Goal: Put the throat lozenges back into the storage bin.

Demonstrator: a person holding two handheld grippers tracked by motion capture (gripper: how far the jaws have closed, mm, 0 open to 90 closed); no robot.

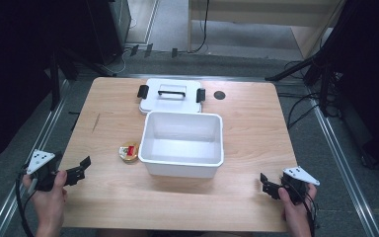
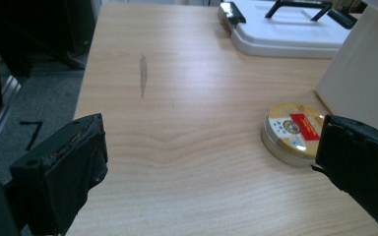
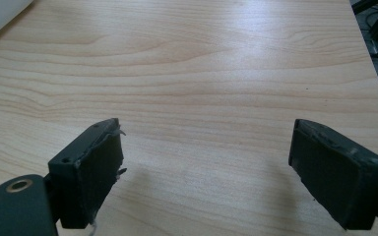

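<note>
Nothing readable here: the round tin [image 2: 292, 132] by the white box [image 2: 364, 78] carries a red label and a printed emblem on its lid, both too blurred to make out.

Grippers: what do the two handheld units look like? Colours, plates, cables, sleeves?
Both are black. The left gripper and right gripper each carry a grey three-cornered plate with small dark dots on top. Their jaws are blocky and black, with worn, frayed pad edges in the gripper views. Dark cables trail back from each past the hands. No sleeves are visible on the forearms.
</note>
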